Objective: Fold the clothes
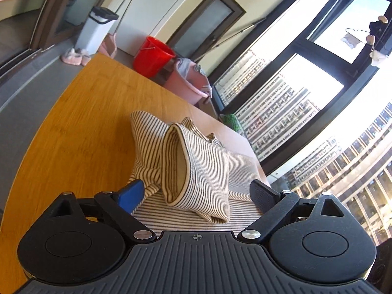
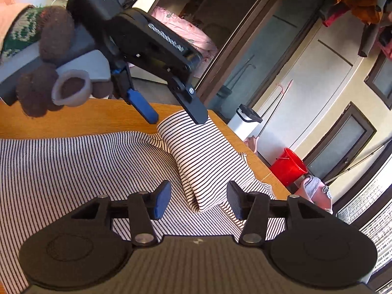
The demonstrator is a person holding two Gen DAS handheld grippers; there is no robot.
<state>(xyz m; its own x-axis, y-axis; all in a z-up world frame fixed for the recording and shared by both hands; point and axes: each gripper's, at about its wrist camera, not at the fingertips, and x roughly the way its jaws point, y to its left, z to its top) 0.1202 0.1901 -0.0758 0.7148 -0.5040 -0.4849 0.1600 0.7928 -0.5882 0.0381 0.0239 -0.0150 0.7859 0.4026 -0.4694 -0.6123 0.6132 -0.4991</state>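
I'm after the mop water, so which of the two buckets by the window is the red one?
The red bucket is the one nearer the white bin; the other, a pink bucket, stands closer to the window.

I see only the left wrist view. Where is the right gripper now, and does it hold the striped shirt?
Observer: The right gripper is open. The near end of the folded sleeve lies between its fingers, not pinched.
Operator: And the other one, seen from outside?
Observer: The left gripper is open over the sleeve's far end. I cannot tell whether it touches.
Operator: What lies beside the sleeve?
Observer: The shirt body lies spread on the table.
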